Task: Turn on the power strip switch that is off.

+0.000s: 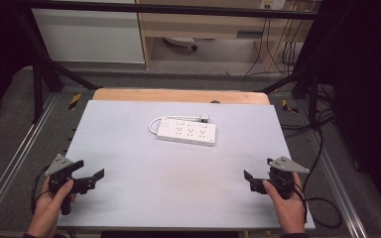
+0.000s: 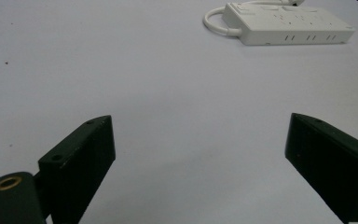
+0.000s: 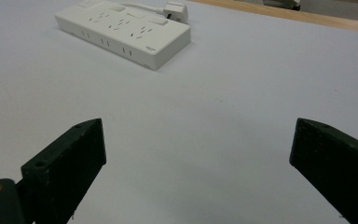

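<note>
At the lower left of the high view, the left gripper [image 1: 90, 174] rests on the table [image 1: 129, 148] with jaws spread wide, empty. The power strip [image 1: 186, 132] lies at centre, well apart from both. At lower right, the right gripper [image 1: 256, 174] gapes too, empty.

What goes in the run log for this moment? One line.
left gripper: open, empty | right gripper: open, empty | power strip: mid-table, untouched, cord looped | stage: pre-reach

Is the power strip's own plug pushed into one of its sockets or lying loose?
Loose. The plug lies on the table behind the power strip, at the end of its looped cord; the sockets sit empty.
</note>
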`<state>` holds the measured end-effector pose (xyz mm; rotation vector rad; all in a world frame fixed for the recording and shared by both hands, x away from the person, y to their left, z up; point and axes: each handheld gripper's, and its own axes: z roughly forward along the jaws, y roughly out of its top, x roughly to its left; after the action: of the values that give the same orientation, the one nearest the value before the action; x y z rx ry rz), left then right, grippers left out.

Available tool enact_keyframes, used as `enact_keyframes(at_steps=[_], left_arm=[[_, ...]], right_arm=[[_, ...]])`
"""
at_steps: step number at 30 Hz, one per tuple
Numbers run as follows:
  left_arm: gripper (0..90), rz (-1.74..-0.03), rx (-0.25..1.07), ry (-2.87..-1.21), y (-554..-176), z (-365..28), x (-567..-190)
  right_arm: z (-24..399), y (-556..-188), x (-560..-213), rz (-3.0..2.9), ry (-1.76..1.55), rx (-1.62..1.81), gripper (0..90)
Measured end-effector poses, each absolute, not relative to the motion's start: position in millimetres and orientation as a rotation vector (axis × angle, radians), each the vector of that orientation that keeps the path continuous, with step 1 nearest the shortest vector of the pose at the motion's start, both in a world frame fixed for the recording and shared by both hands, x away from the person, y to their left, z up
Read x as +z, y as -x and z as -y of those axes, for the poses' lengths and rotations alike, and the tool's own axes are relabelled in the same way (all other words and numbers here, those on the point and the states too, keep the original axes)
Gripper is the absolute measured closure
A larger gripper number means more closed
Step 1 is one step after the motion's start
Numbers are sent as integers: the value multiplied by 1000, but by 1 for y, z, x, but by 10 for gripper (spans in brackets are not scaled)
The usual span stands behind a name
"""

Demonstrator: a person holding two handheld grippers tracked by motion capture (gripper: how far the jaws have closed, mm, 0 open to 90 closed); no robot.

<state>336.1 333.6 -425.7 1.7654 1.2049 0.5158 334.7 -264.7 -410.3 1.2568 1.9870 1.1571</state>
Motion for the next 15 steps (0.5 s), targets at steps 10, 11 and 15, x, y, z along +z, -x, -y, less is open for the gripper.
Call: enact_keyframes(at_steps=[10,11,15], left_arm=[[78,-1179,504,-1780,-334,-332,-424],[80,-1180,505,-1777,-334,-332,-425],[79,-1165,471,-1784,-334,-332,-424]], right_arm=[[257,-338,-417,-2033,-1291,1135,32],[257,-338,-417,-2031,-1293,1144,30],[257,-338,-416,-2030,-1271,1154,39]])
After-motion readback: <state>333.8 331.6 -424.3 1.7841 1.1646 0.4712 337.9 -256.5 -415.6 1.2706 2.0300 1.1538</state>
